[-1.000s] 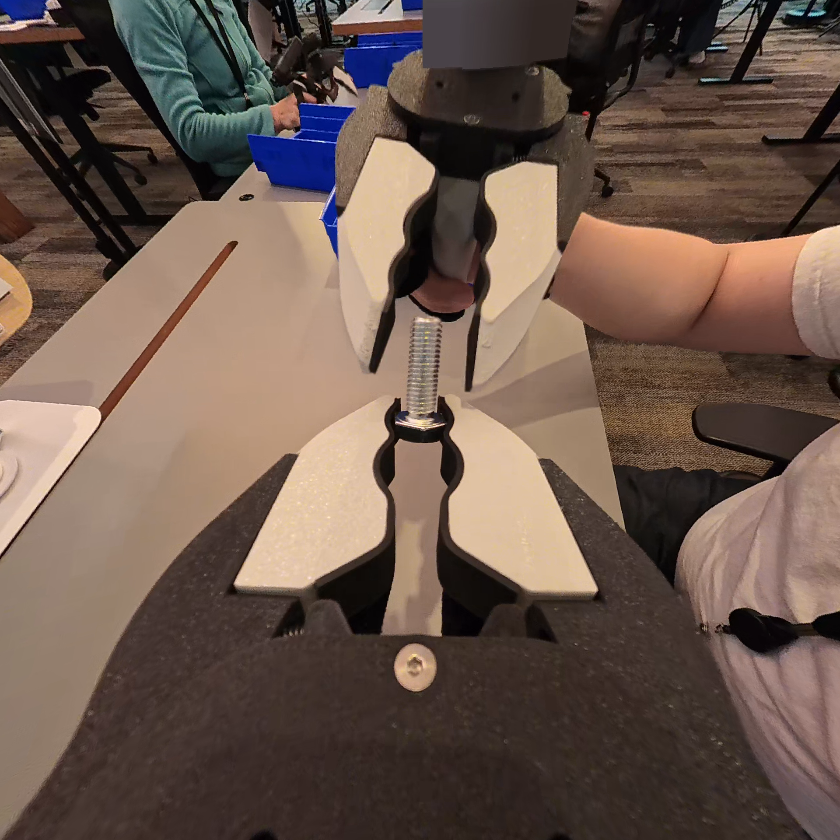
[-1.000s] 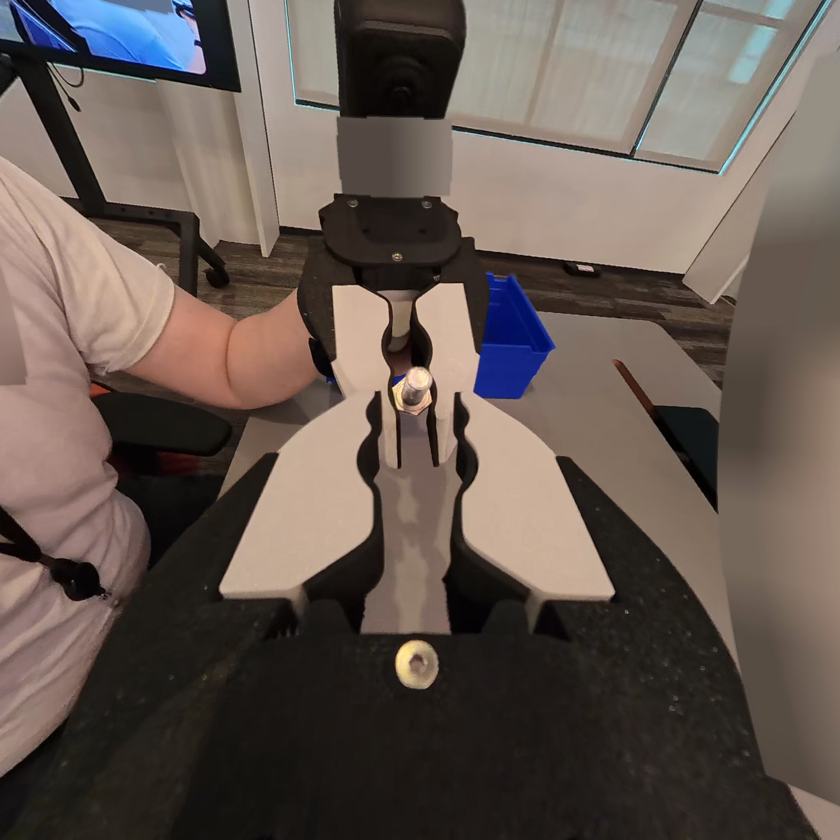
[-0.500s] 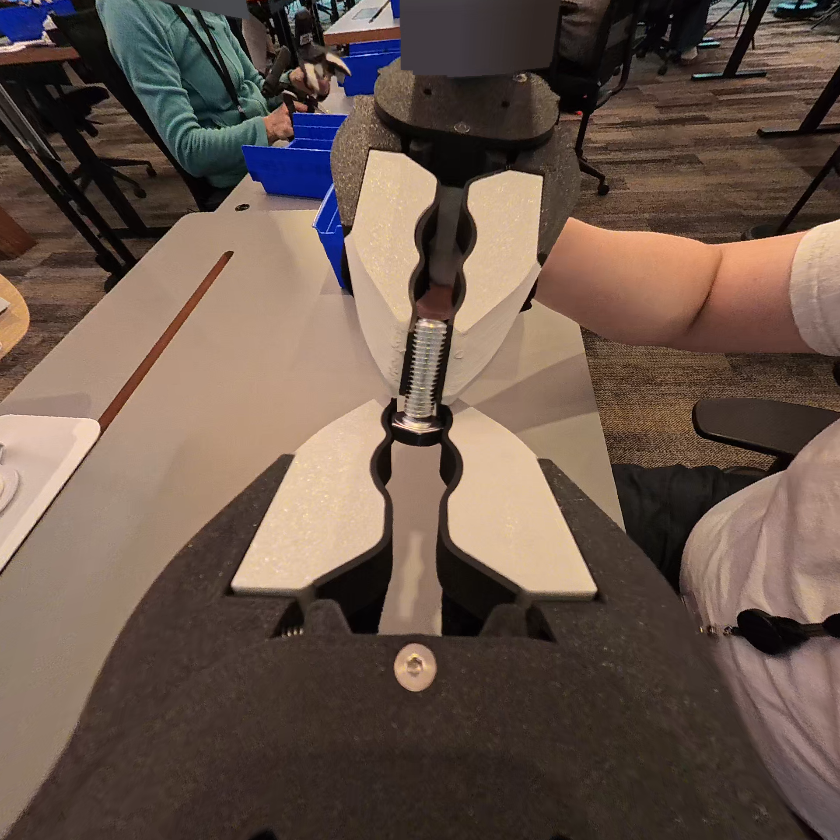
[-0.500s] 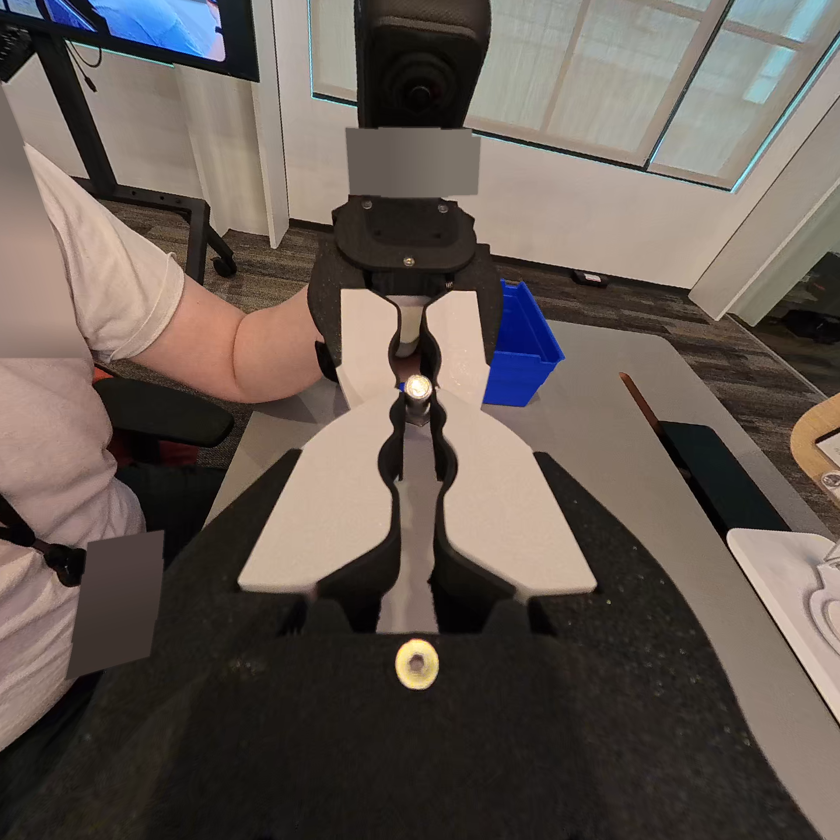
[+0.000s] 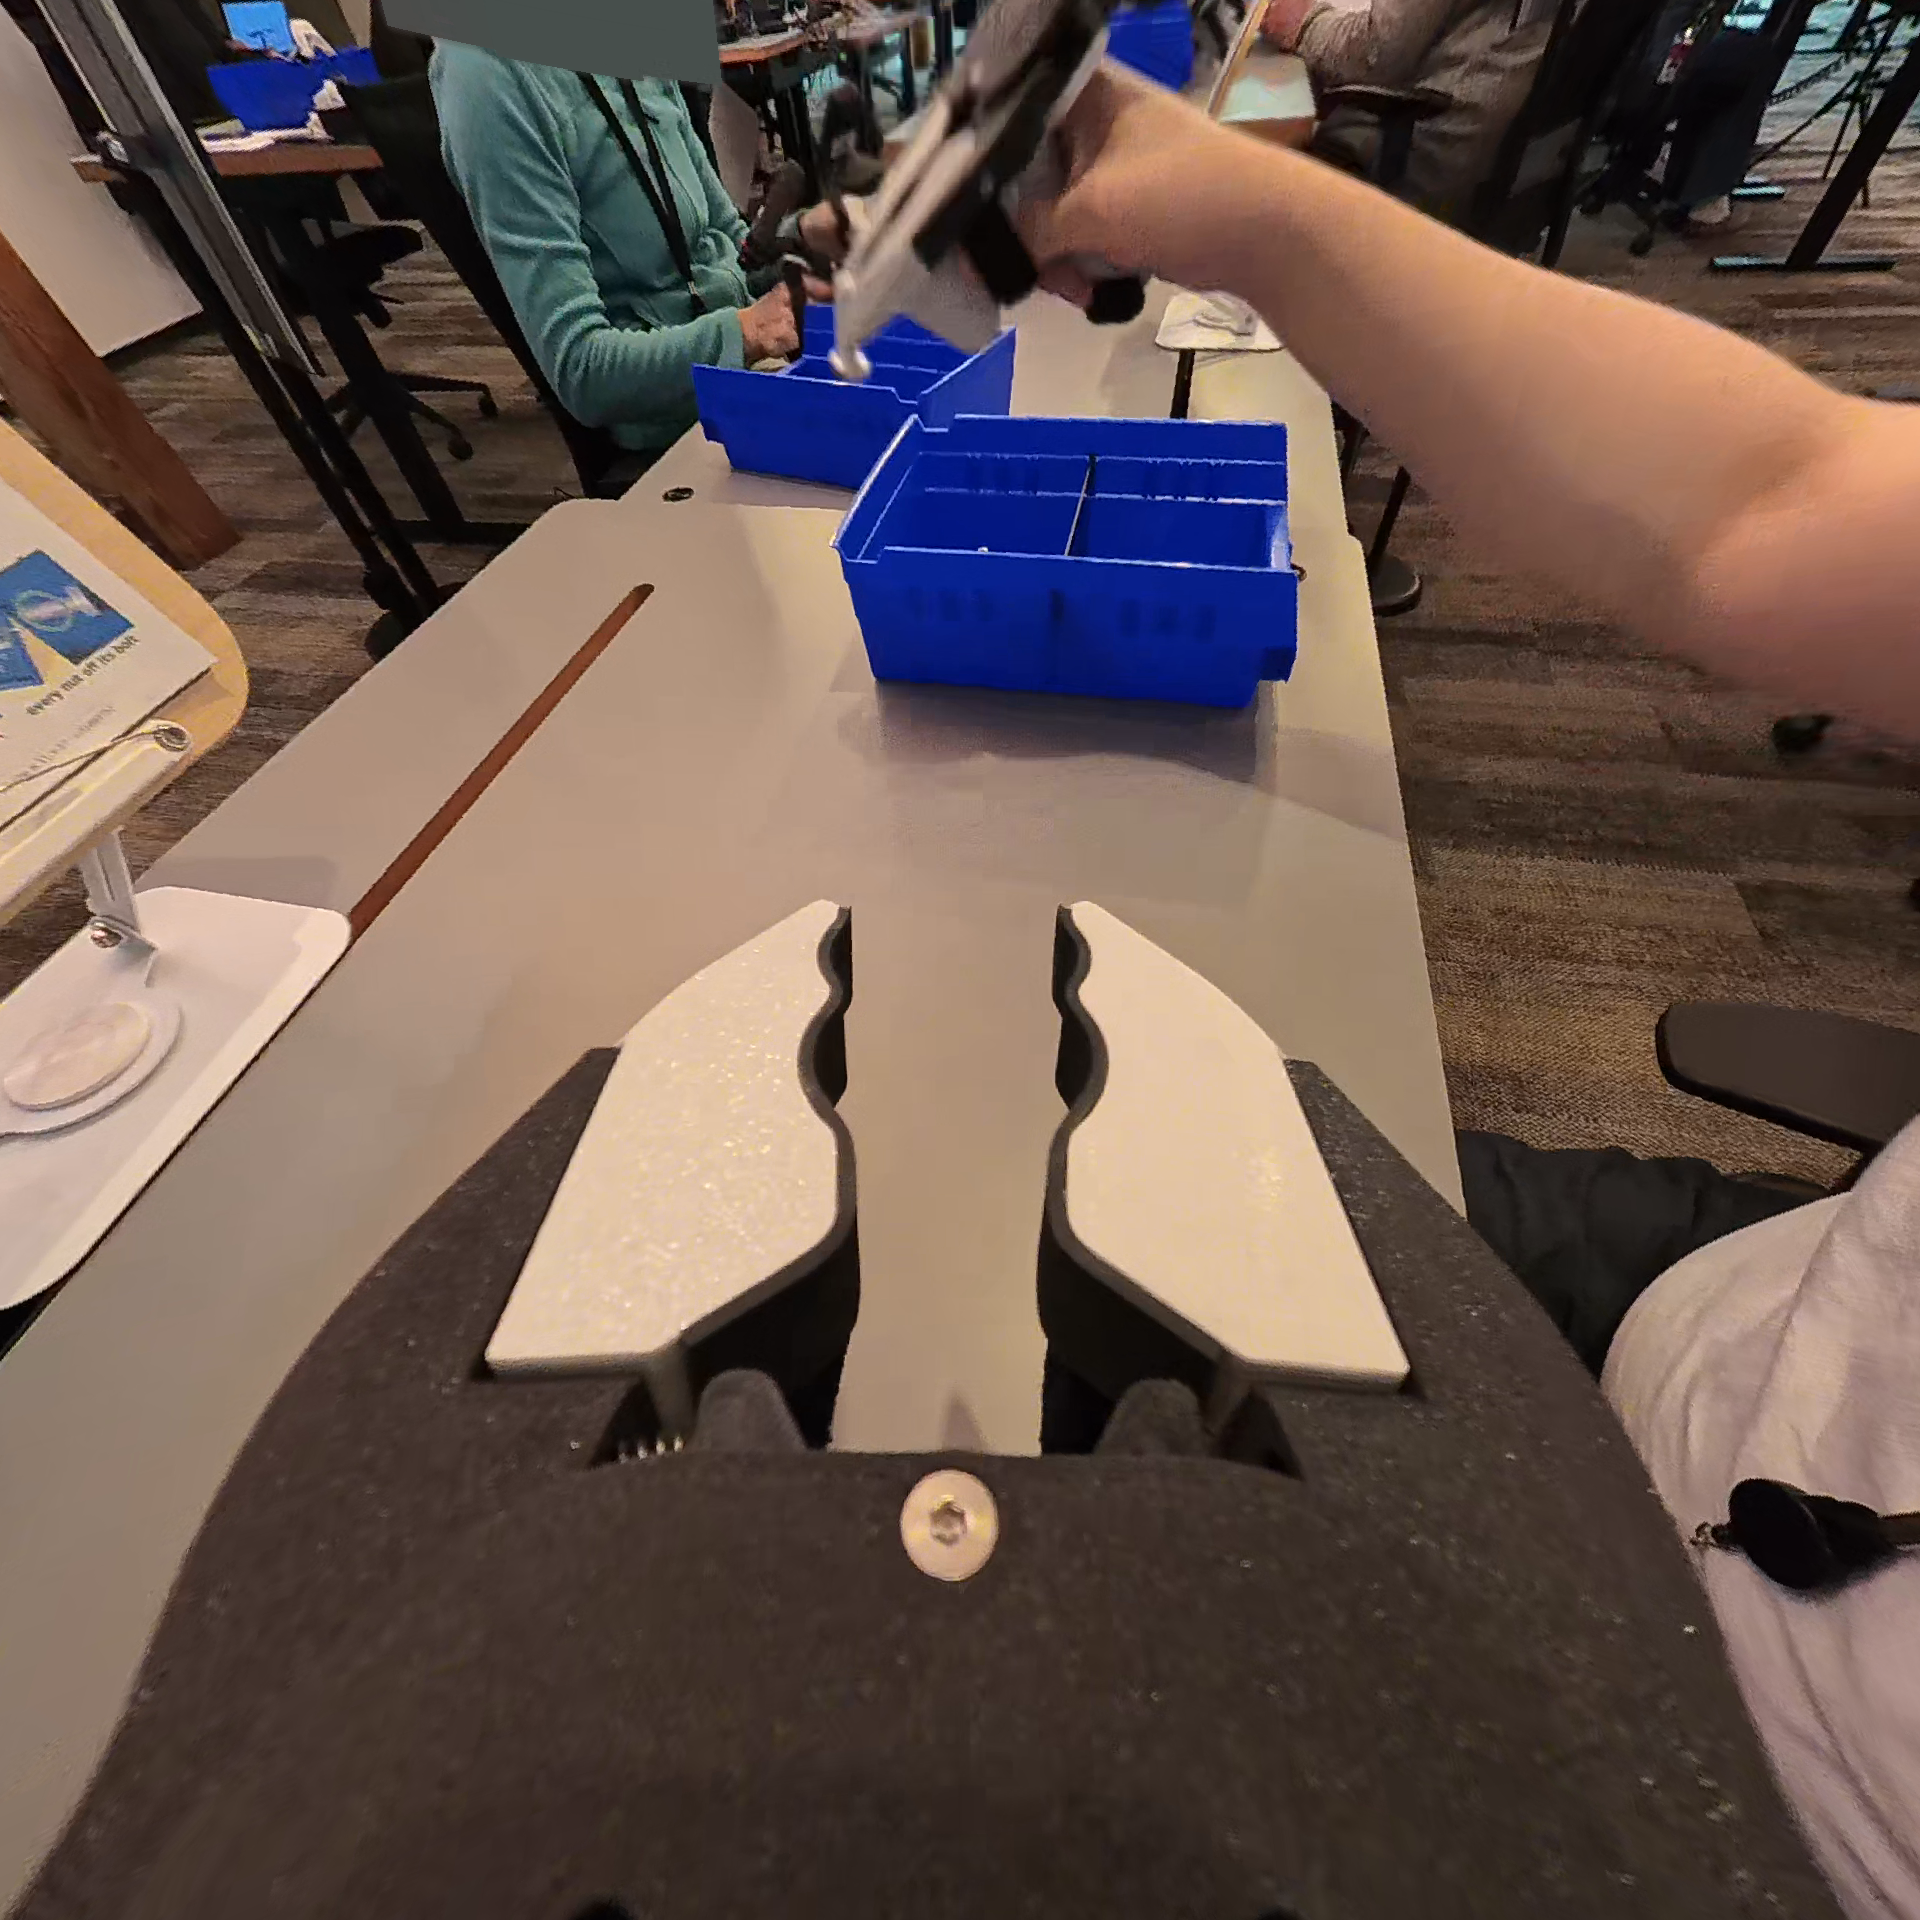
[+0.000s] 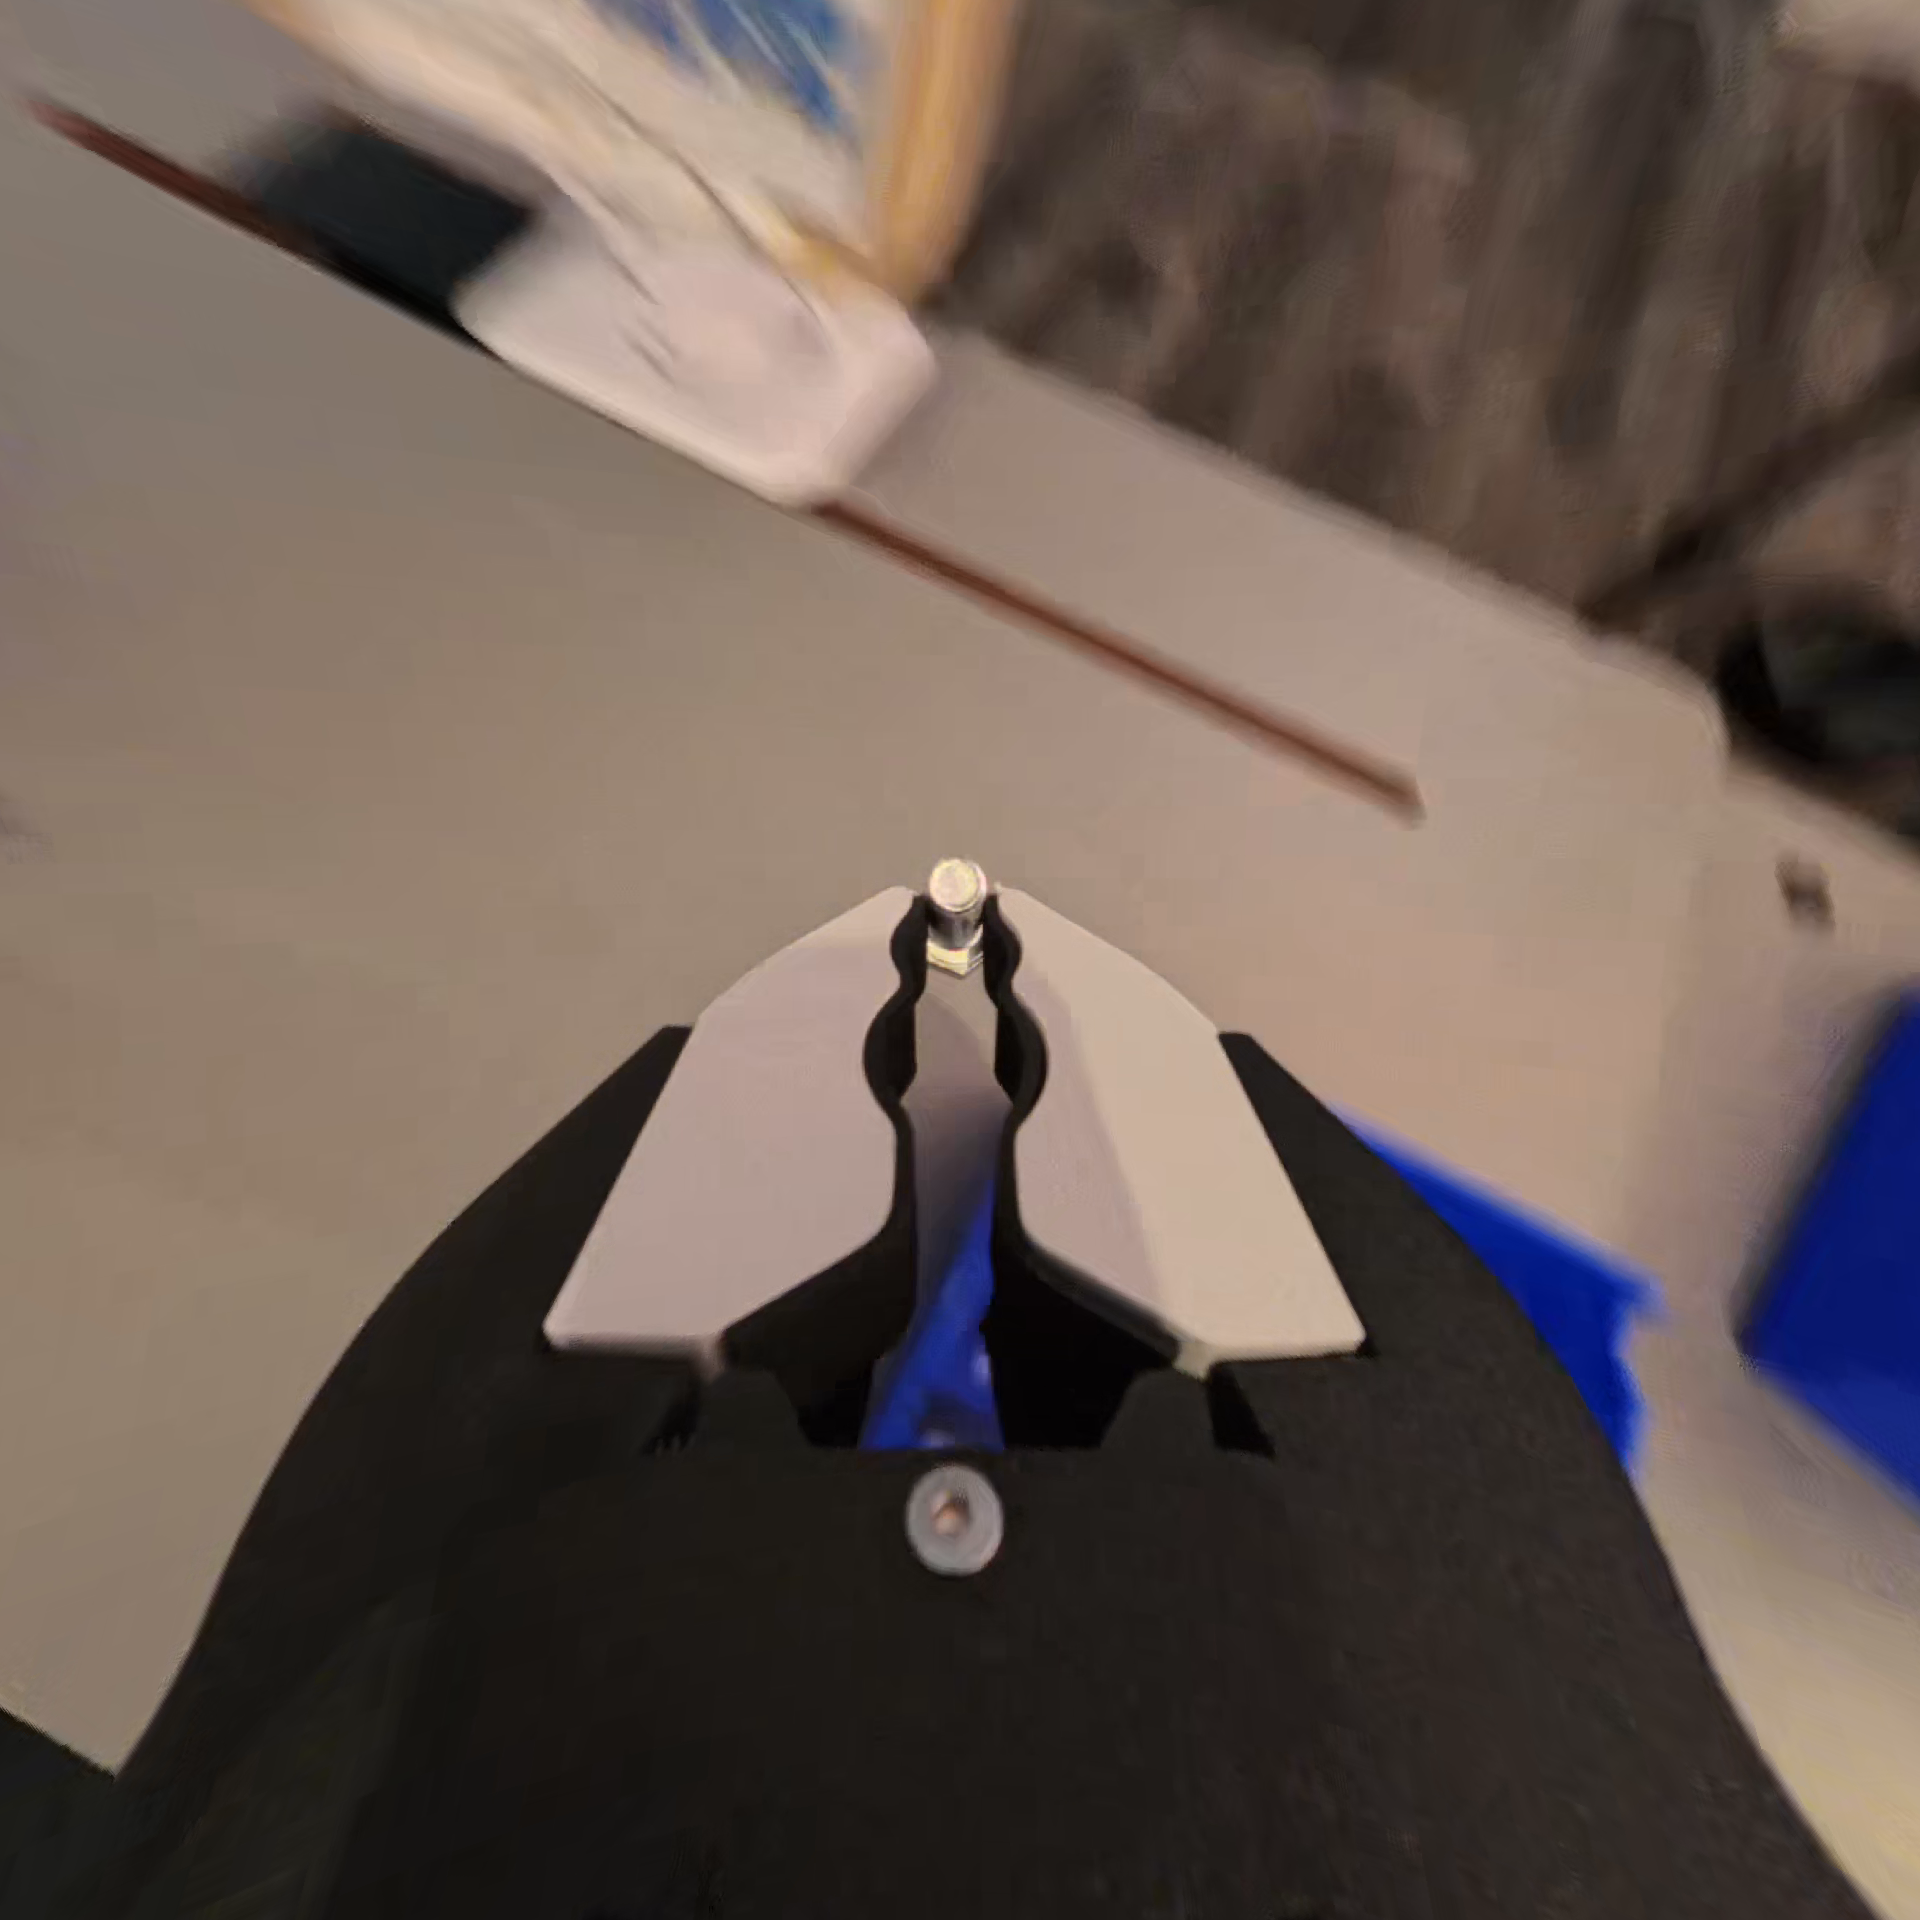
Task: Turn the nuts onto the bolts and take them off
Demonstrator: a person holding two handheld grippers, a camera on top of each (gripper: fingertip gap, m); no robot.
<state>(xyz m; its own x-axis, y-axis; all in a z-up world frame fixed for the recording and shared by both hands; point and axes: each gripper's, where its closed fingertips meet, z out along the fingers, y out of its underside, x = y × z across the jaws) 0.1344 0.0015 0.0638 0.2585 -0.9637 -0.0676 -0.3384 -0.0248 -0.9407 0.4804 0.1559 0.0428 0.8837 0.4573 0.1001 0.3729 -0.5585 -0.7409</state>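
My left gripper is open and empty, low over the grey table. My right gripper is shut on a silver bolt at its fingertips. A hex piece sits on the bolt just behind the pads. The right wrist view is blurred by motion. In the left wrist view the right gripper is raised at the top, above and beyond the blue divided bin. The bolt's end sticks out below its tips.
A second blue bin stands behind the first, near a seated person in a teal top. A stand with a white base holds a printed sheet at the left edge. A brown slot runs along the table. Across from one pair of fingers to the other is roughly 35 cm.
The left gripper opened and let go of the bolt's hex end. The right gripper, which had shut on the bolt's thread, carried it up and away towards the blue bins.
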